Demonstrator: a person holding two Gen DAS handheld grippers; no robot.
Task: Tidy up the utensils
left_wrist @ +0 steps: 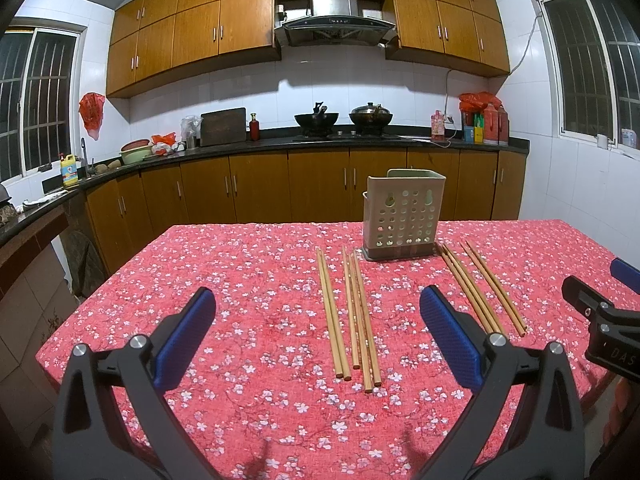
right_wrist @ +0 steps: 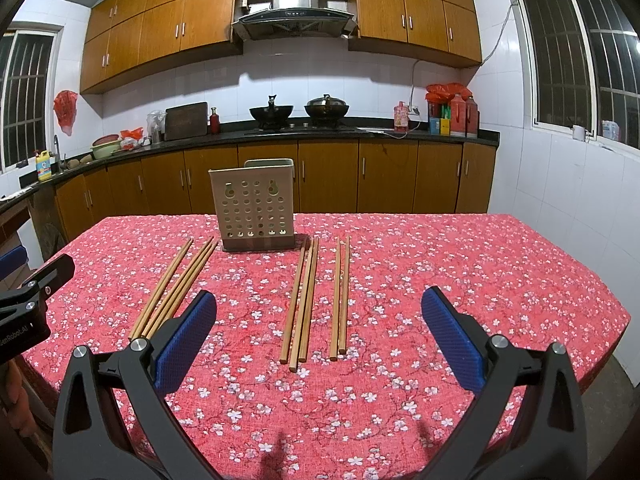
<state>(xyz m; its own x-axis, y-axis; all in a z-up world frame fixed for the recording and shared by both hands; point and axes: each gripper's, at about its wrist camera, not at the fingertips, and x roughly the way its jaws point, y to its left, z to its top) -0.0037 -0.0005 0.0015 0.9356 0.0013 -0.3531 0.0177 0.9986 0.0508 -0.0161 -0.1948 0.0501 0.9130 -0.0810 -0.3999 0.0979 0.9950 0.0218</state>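
Several wooden chopsticks lie on the red floral tablecloth [left_wrist: 240, 280] in two groups. The left group [left_wrist: 352, 316] lies left of a pale perforated utensil holder [left_wrist: 404, 216]. The right group [left_wrist: 480, 288] lies right of it. In the right wrist view the holder [right_wrist: 256, 204] stands at the far middle, with the right group [right_wrist: 316, 300] ahead and the left group [right_wrist: 176, 288] to the left. My left gripper [left_wrist: 318, 336] is open and empty, above the near ends of the left group. My right gripper [right_wrist: 320, 336] is open and empty, above the near ends of the right group.
The table's right edge [right_wrist: 608, 320] and near-left edge [left_wrist: 52, 344] drop to a tiled floor. The right gripper's body shows at the right of the left wrist view [left_wrist: 600, 320]. Kitchen counters with woks [left_wrist: 344, 120] run along the far wall.
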